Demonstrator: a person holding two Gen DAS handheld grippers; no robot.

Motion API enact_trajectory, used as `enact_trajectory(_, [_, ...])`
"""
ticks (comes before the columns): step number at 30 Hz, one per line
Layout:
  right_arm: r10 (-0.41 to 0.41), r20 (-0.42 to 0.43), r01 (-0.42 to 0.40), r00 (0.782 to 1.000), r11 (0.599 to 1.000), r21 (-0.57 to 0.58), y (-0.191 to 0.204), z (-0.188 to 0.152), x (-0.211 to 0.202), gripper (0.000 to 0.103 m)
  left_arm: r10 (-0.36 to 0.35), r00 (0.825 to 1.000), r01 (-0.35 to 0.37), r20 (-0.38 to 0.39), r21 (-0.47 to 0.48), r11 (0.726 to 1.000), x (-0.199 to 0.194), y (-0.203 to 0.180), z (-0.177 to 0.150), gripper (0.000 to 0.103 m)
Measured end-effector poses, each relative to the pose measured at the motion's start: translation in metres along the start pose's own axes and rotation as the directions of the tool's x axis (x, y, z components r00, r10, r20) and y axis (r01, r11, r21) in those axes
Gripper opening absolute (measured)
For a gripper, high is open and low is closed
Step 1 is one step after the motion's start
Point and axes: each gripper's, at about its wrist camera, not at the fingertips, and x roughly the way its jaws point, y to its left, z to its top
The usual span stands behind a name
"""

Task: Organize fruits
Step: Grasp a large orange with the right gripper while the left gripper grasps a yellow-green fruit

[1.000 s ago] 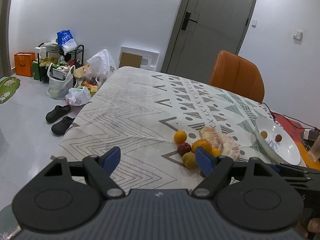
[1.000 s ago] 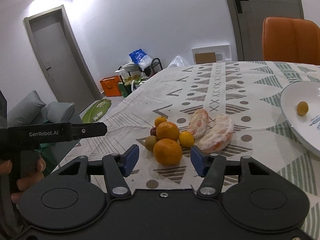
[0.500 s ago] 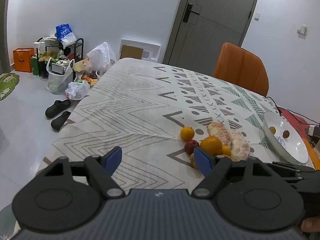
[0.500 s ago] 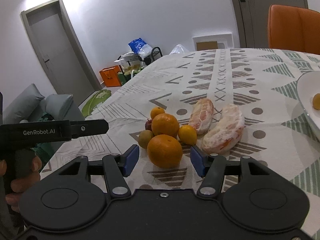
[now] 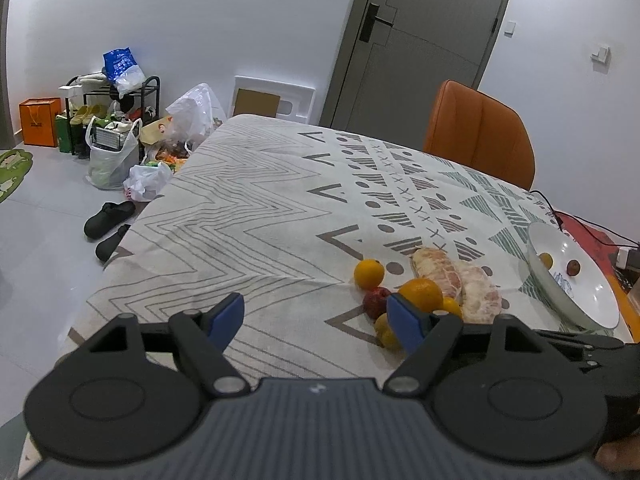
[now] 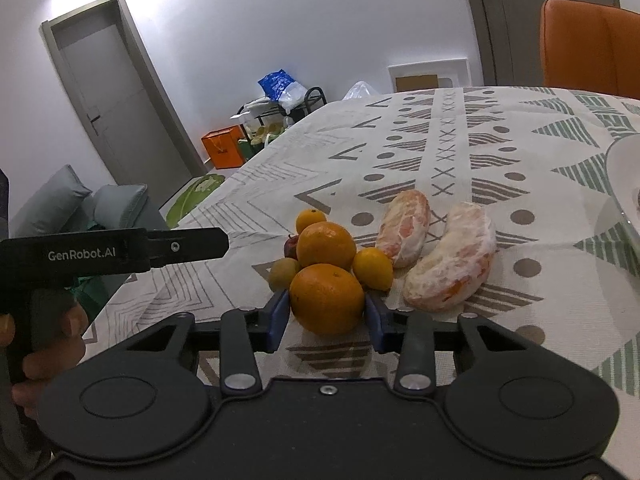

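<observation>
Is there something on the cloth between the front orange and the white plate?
Yes. The right tongs are closing around the front orange. Between it and the white plate lie a small yellow fruit and two peeled pomelo pieces, so lifting over them seems safer.

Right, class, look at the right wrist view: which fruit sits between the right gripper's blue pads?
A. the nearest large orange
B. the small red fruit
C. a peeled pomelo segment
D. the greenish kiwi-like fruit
A: the right gripper is closing with its blue pads on either side of the nearest large orange; the other fruits lie beyond it on the tablecloth.
</observation>
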Motion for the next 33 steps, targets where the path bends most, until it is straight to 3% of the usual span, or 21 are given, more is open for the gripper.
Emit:
enact_trajectory(8, [-0.001, 0.029, 0.001, 1.000, 1.000, 0.008, -0.004, -0.001, -0.016, 0.038, -0.011, 1.000, 0.011, 0.001, 0.009, 1.000, 0.007, -0.008, 0.001, 0.075])
enact_trajectory(20, [-0.034, 0.064, 0.032, 0.997, 0.999, 0.036, -0.018, 0.002, -0.039, 0.038, -0.041, 0.999, 0.042, -0.022, 0.013, 0.999, 0.027, -0.022, 0.002, 0.055])
enact_trajectory(25, [-0.059, 0.074, 0.055, 0.995, 0.997, 0.050, -0.026, 0.002, -0.048, 0.038, -0.068, 0.997, 0.070, -0.046, 0.044, 0.997, 0.029, -0.032, -0.002, 0.055])
enact_trajectory(27, [-0.069, 0.079, 0.065, 0.994, 0.996, 0.057, -0.030, 0.002, -0.052, 0.038, -0.060, 0.996, 0.064, -0.072, 0.064, 0.996, 0.034, -0.037, -0.006, 0.048])
enact_trajectory(31, [-0.087, 0.089, 0.081, 0.992, 0.994, 0.069, -0.036, 0.000, -0.058, 0.038, -0.077, 0.991, 0.084, -0.108, 0.061, 0.995, 0.038, -0.039, -0.011, 0.024])
enact_trajectory(33, [-0.096, 0.093, 0.089, 0.991, 0.993, 0.075, -0.038, -0.002, -0.061, 0.038, -0.069, 0.993, 0.076, -0.100, 0.065, 0.995, 0.036, -0.040, -0.010, 0.024])
